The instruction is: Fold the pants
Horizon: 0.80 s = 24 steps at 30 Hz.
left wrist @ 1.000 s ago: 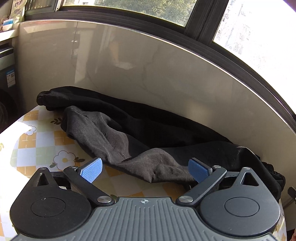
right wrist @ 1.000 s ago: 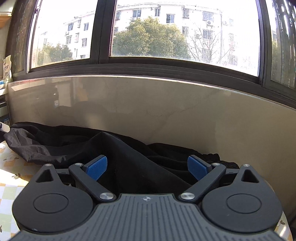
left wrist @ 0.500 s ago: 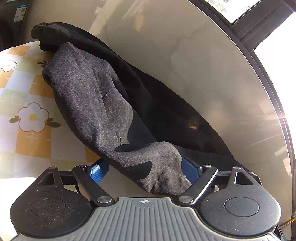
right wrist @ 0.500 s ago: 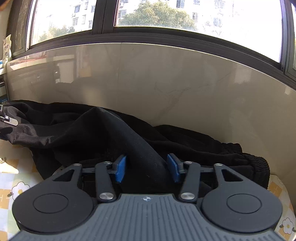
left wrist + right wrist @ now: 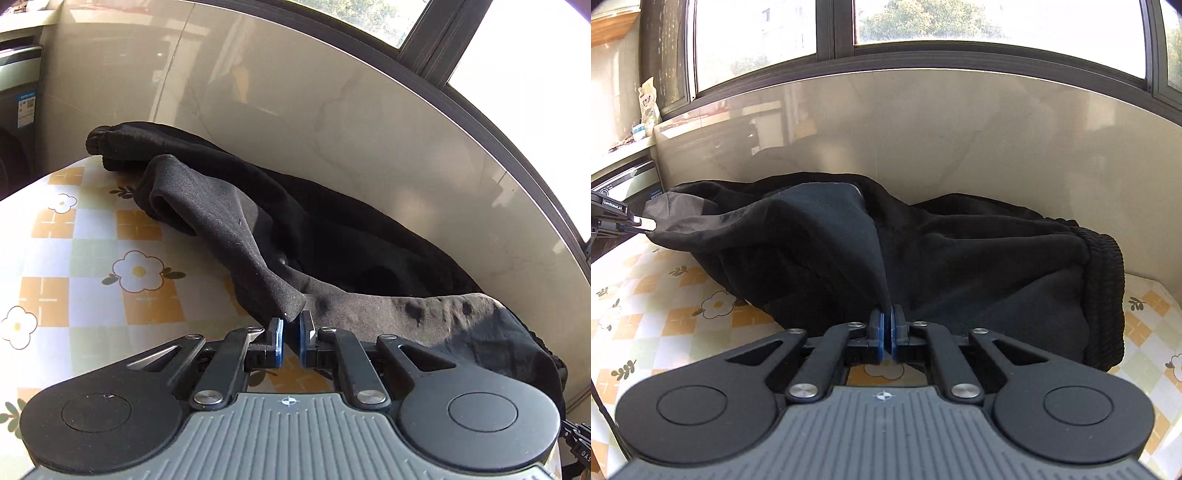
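Black pants lie bunched along the wall on a flowered tablecloth. My left gripper is shut on a fold of the pants' near edge, and the cloth rises in a ridge from its blue pads. In the right wrist view the pants fill the middle, with the ribbed waistband at the right. My right gripper is shut on a fold of the pants. The left gripper also shows at the far left of that view, pinching the cloth's edge.
A beige marble wall runs close behind the pants, under a dark window frame. An appliance stands past the table's left end. Tablecloth shows in front of the pants.
Both grippers have shut on the pants, from wide open one second ago. The cloth is now pulled up into taut ridges at each gripper.
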### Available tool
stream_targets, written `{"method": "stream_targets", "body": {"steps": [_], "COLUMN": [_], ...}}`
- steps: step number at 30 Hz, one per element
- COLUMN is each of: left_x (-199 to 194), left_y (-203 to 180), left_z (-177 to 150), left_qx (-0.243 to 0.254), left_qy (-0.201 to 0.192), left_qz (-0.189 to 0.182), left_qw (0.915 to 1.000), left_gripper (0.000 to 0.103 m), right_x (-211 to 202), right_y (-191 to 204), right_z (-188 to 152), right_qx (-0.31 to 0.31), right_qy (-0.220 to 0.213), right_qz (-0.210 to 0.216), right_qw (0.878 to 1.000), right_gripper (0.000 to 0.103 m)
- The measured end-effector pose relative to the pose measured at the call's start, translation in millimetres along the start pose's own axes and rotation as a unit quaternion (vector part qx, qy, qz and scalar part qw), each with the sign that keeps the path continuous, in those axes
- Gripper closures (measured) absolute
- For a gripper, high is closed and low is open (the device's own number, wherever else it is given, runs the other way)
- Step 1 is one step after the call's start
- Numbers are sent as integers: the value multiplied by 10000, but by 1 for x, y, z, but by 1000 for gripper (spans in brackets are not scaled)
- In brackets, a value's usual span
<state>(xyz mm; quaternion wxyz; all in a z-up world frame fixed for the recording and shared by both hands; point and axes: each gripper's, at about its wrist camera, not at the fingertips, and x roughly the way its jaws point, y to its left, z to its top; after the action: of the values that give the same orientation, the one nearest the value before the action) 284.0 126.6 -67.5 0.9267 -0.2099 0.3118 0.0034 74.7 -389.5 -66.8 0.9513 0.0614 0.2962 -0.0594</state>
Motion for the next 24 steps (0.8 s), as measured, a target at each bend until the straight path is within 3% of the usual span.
{"method": "stream_targets", "body": {"steps": [7,11,15,17,19,21,24], "left_x": [-56,-55,-54,-52,-56,-60,-54], "left_y": [28,43,47,45,39,35,36], "left_z": [-30,-38,-37,-32,-32,-33,-27], "left_qx": [-91,-182,-185,-153,-127,-144,-194], "left_qy": [-135,61,-24,-93,-166,-244,-274], "left_qz": [26,18,-21,-95,-128,-101,-63], "left_qw": [9999,9998,9998,9998,9997,9995,9994], "left_gripper": [96,96,94,88,66,51,49], "right_x": [-33,-38,-43,-48,-53,-56,-51], "right_y": [17,22,22,24,28,31,37], "right_z": [-38,-31,-25,-21,-17,-16,-17], "right_qx": [122,63,176,225,197,164,266], "right_qy": [112,75,7,-76,-174,-244,-270], "right_qz": [226,139,189,240,243,239,249], "right_qw": [9996,9999,9997,9994,9994,9993,9990], "right_gripper": [99,99,98,97,96,92,88]}}
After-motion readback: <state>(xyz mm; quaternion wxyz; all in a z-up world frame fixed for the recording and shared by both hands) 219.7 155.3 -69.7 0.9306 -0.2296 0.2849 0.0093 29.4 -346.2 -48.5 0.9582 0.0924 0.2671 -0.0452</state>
